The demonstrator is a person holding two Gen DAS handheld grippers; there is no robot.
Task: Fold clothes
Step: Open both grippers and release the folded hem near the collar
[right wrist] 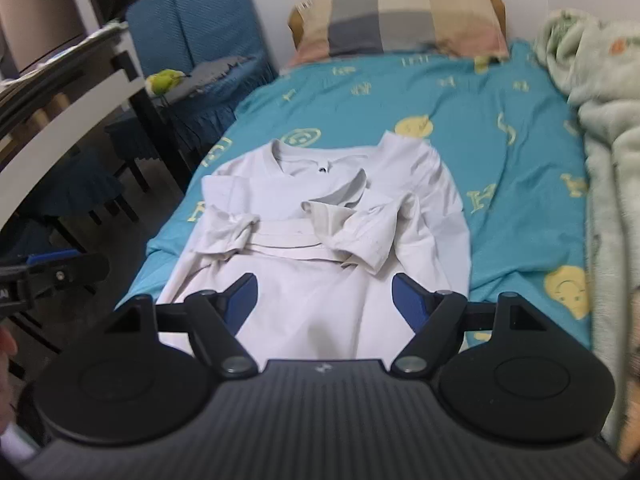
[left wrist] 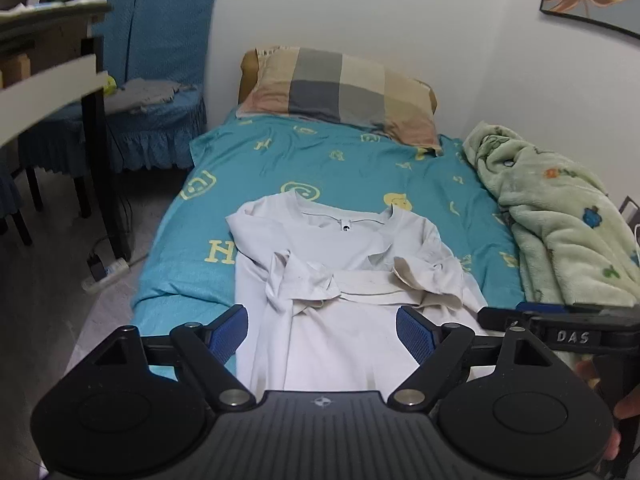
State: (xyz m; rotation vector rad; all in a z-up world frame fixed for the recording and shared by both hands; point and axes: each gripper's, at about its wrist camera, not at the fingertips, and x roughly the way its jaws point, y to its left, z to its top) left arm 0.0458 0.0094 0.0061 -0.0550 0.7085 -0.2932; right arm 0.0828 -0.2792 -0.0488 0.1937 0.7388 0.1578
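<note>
A pale lilac-white long-sleeved shirt [left wrist: 340, 280] lies flat on the teal bedsheet [left wrist: 320, 152], collar toward the pillow, both sleeves folded inward across the chest. It also shows in the right wrist view [right wrist: 320, 232]. My left gripper [left wrist: 322, 332] is open and empty, hovering over the shirt's lower part. My right gripper [right wrist: 324, 300] is open and empty, also above the shirt's lower half. The right gripper's body shows in the left wrist view [left wrist: 560, 332]; the left gripper shows at the left edge of the right wrist view [right wrist: 48, 276].
A checked pillow [left wrist: 340, 92] lies at the bed's head. A green fleece blanket [left wrist: 560, 216] is bunched along the bed's right side. Blue covered chairs [left wrist: 160, 80] and a table [left wrist: 52, 60] stand left of the bed. A power strip [left wrist: 108, 272] lies on the floor.
</note>
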